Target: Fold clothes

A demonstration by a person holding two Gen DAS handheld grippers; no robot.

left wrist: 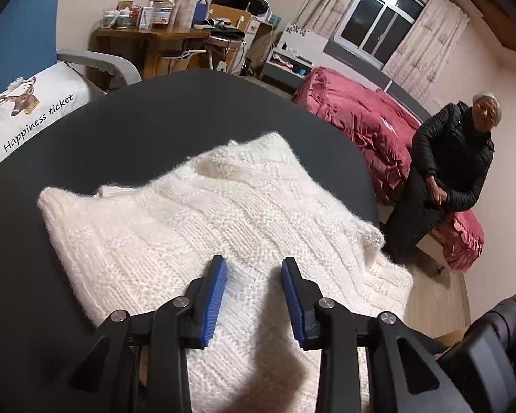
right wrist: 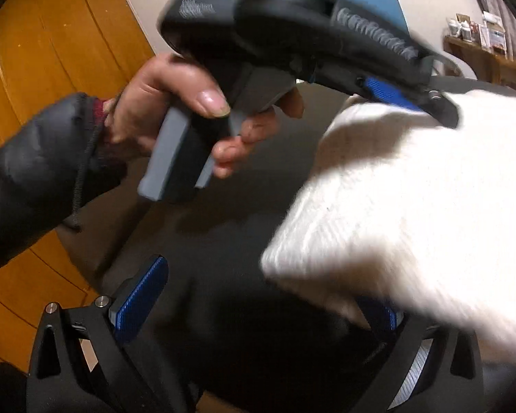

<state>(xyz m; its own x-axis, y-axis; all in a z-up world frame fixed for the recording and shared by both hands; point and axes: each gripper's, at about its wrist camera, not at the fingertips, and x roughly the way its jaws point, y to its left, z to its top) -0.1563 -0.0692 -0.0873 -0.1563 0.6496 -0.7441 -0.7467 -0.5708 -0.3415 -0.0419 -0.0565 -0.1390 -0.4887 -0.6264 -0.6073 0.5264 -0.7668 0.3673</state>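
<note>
Clearly folded, the white knit sweater [left wrist: 203, 227] lies on the dark round table [left wrist: 148, 117], the left gripper [left wrist: 254, 275] poised over it with jaws apart and nothing between them. Only the right wrist view shows the hand [right wrist: 175, 110] gripping that tool; the right gripper [right wrist: 258, 296] seems spread, one pad behind blurred knit.

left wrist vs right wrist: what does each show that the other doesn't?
Left wrist only: the left gripper with open jaws over the knit, nothing between them; a seated person on a red bed; a window.

Right wrist only: the hand holding the left gripper's handle, its dark sleeve, the wooden floor, and the right gripper, open, its right finger behind the knit.

Both: the white knit sweater on the dark round table.
</note>
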